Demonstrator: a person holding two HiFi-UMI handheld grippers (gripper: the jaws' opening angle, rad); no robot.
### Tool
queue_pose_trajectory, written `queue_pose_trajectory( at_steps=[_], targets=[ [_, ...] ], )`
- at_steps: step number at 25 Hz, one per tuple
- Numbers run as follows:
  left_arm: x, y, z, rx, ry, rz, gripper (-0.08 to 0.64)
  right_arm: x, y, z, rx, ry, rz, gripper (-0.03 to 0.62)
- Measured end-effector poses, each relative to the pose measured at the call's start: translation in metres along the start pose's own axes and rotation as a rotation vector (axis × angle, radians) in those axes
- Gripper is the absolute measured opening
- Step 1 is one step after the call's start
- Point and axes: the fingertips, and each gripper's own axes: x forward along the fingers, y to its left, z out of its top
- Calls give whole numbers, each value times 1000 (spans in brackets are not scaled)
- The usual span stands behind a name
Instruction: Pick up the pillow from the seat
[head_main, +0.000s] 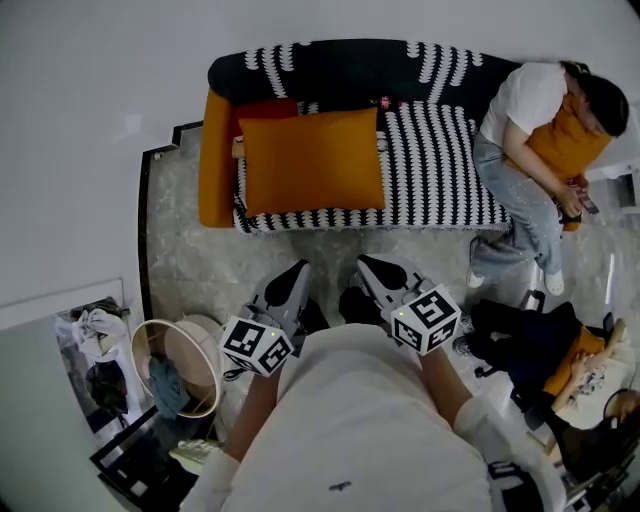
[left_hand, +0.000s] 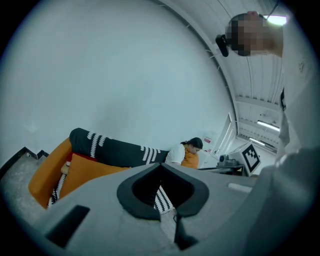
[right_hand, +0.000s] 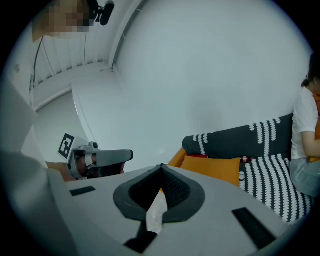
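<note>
An orange pillow (head_main: 312, 160) lies on the left part of the sofa seat (head_main: 440, 185), which has a black-and-white patterned cover. The pillow (left_hand: 85, 175) shows low at the left in the left gripper view and right of centre, pillow (right_hand: 212, 169), in the right gripper view. My left gripper (head_main: 298, 270) and right gripper (head_main: 368, 265) are held side by side over the floor, short of the sofa's front edge, pointing at it. Both are shut with nothing between their jaws.
A person (head_main: 525, 150) sits at the sofa's right end hugging an orange cushion. The sofa has an orange armrest (head_main: 214, 160) at the left. A round basket (head_main: 180, 365) stands on the floor at my left. Another person and dark bags (head_main: 520, 340) are at the right.
</note>
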Motion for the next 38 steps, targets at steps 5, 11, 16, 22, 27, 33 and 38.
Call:
queue_pose_trajectory(
  at_steps=[5, 11, 16, 22, 27, 33, 38],
  targets=[
    [7, 6, -6, -6, 38, 18, 12, 8, -1, -6, 41, 25, 19, 6],
    [13, 26, -5, -3, 61, 6, 12, 24, -16, -9, 73, 29, -20, 6],
    [19, 49, 5, -6, 66, -20, 12, 37, -29, 9, 75, 10, -94, 6],
    [55, 70, 20, 24, 98, -130, 12, 68, -42, 40, 56, -1, -160, 6],
    [69, 99, 39, 45, 111, -187, 12, 101, -42, 56, 52, 3, -208, 6],
    [75, 153, 51, 63, 147, -209, 13, 143, -38, 64, 55, 22, -259, 6],
    [76, 194, 53, 88, 195, -194, 14, 170, -32, 62, 59, 47, -298, 6]
  ],
)
